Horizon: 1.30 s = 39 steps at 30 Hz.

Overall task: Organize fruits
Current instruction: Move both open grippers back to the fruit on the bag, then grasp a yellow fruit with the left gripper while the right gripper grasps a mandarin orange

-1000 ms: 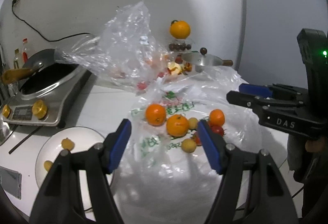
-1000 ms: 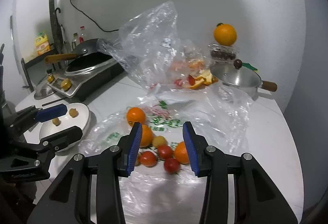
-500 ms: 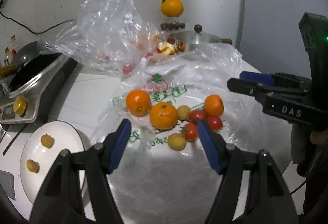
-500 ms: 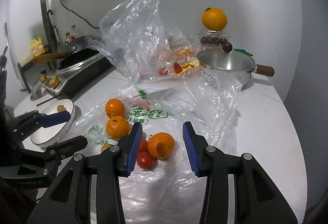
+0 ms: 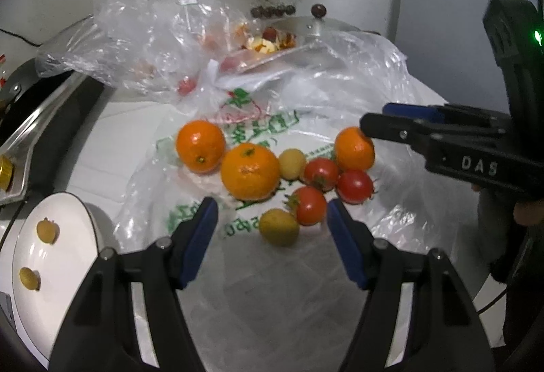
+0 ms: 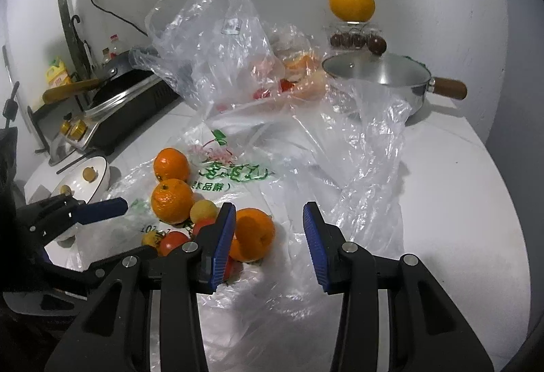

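Observation:
Loose fruit lies on a flattened printed plastic bag: three oranges, the largest in the middle, three red tomatoes and two small yellow fruits. My left gripper hangs open just over the near yellow fruit and tomato, touching neither. My right gripper is open too, its left finger beside the nearest orange, with nothing between the pads. A white plate at the left carries two small yellow fruits.
A crumpled clear bag with fruit scraps stands behind the pile. A lidded steel pot with a wooden handle sits at the back right, an orange on a small box behind it. A cooktop with a pan occupies the left.
Both grippers have come down and forward toward the fruit pile, which now looms larger in both views. Neither gripper's opening has changed.

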### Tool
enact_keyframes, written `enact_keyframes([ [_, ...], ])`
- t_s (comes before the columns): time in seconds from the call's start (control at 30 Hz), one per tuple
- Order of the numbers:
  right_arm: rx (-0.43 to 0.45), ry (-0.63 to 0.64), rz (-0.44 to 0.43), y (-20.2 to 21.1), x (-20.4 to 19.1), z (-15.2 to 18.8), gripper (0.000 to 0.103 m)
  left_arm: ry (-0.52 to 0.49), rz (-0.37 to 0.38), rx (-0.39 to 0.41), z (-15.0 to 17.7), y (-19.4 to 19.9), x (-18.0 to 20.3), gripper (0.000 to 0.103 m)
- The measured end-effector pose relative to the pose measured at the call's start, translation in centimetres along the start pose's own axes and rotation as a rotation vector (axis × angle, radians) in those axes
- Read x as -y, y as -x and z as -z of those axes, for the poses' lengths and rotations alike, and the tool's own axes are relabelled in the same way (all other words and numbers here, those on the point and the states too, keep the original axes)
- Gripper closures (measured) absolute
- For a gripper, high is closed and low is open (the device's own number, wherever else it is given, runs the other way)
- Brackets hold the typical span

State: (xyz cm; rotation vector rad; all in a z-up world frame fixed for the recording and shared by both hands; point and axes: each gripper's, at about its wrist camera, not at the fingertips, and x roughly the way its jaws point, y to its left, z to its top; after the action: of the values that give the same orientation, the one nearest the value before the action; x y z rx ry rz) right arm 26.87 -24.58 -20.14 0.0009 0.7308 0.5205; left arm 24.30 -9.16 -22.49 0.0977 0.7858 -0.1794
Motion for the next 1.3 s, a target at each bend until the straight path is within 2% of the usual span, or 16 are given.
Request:
enact_keyframes([
  [0.3,-0.038,0.010,-0.043,-1.3,-0.2,-0.4,0.059,-0.021,0.019,-0.065,0.4,-1.7,0.3,0.056],
  [0.37,-0.053,0.015,-0.053,-1.6,-0.4,-0.4,0.059,-0.016,0.023,-0.076,0.6,-1.9,0.2,0.066],
  [0.53,-0.072,-0.003,-0.069,-2.1,-0.4,-0.4,0.059,-0.015,0.044,-0.071,0.7,-2.0,0.1,0.073],
  [0.77,-0.123,0.005,-0.060,-3.0,-0.9,-0.1,0.060,-0.006,0.066,-0.053,0.8,-1.3,-0.2,0.074],
  [1.0,-0.106,-0.001,-0.035,-2.4,-1.0,0.0,0.061,0.012,0.071,-0.013,0.7,0.1,-1.0,0.074],
  [1.3,-0.043,0.035,-0.010,-0.4,-2.8,-0.7,0.061,0.023,0.073,0.055,0.7,2.9,-1.7,0.074],
])
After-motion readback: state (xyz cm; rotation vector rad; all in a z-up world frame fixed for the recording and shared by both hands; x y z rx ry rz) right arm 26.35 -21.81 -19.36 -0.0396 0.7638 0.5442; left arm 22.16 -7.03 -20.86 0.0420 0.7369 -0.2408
